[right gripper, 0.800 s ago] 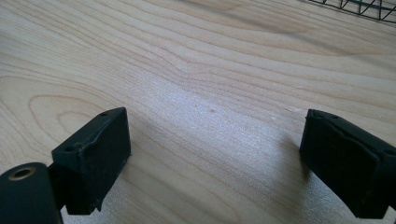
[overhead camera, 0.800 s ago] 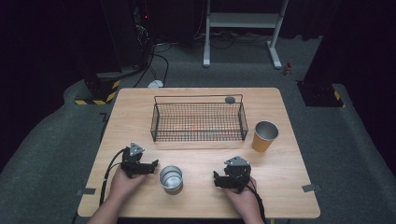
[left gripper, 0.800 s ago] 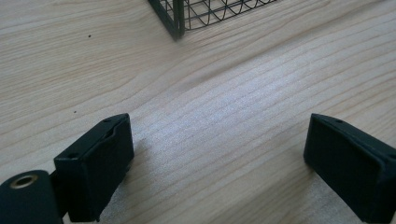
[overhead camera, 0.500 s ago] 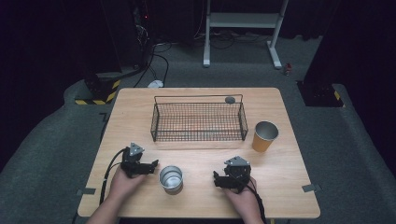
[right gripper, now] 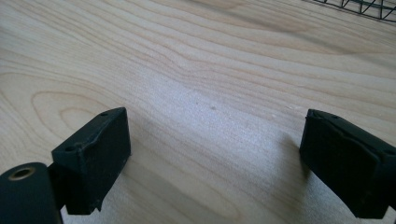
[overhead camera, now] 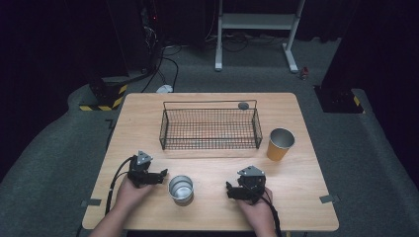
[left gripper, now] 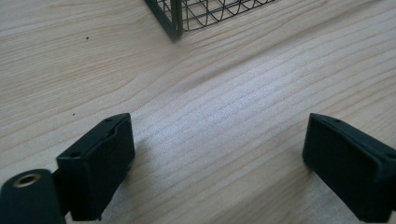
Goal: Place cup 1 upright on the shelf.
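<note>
My left gripper (overhead camera: 161,175) rests low on the wooden table (overhead camera: 306,197) at the front left, held in a hand. Its jaws stand open over bare wood in the left gripper view (left gripper: 217,140), pointing towards a corner of the wire basket (left gripper: 173,18). Just to its right stands a silver metal cup (overhead camera: 181,187), upright and apart from the jaws. My right gripper (overhead camera: 229,190) sits at the front right of that cup, also held in a hand. It is open, with nothing but wood grain between the jaws (right gripper: 212,135).
A black wire basket (overhead camera: 210,145) stands at the table's middle, towards the back. An orange cup with a metal inside (overhead camera: 279,144) stands upright to its right. A small dark round thing (overhead camera: 243,105) lies by the basket's far right corner.
</note>
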Available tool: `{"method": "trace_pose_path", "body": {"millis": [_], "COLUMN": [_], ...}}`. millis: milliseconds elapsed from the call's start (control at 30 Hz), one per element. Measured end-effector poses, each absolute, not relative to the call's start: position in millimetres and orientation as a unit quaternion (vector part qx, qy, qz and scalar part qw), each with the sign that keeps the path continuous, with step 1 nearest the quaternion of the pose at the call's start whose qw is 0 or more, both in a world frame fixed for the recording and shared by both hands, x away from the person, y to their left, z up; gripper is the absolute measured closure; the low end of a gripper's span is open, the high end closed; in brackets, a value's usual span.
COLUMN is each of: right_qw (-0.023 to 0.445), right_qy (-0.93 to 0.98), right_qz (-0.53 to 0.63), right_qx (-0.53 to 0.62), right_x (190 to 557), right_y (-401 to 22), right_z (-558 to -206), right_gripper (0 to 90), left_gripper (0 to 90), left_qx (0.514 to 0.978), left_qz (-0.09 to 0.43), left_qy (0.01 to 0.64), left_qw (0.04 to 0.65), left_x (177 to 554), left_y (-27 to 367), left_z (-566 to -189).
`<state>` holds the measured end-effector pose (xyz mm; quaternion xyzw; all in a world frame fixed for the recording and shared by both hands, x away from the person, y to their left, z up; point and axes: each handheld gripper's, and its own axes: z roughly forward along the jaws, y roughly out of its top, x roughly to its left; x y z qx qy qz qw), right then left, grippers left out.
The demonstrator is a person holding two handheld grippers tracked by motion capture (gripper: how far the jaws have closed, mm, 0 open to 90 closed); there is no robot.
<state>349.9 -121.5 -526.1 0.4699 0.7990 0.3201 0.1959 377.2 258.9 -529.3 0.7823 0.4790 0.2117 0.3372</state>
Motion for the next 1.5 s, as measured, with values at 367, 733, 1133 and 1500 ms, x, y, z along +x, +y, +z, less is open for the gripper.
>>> {"method": "trace_pose_path", "body": {"millis": [367,733,1133,1500], "right_qw": [0.196,0.2,0.228,0.235], "right_qy": [0.799,0.803,0.785,0.779], "right_qz": [0.32,0.324,0.364,0.369], "right_qx": [0.47,0.459,0.447,0.449], "right_x": [349.6,349.3,342.6,343.2], "right_y": [-121.5,-121.1,-125.7,-134.6], "right_z": [-525.9,-524.9,-508.8,-507.6], "right_gripper": [9.4,13.3,15.9,17.4], "left_gripper": [12.1,0.6,0.8,0.8], "left_qx": [0.78,0.765,0.77,0.77], "left_qz": [0.212,0.216,0.216,0.214], "left_qy": [0.484,0.517,0.51,0.51], "left_qw": [0.336,0.318,0.318,0.319], "left_x": [378.4,382.9,381.8,382.2], "left_y": [258.1,257.5,259.1,258.4], "left_z": [-529.4,-530.6,-530.3,-530.3]}}
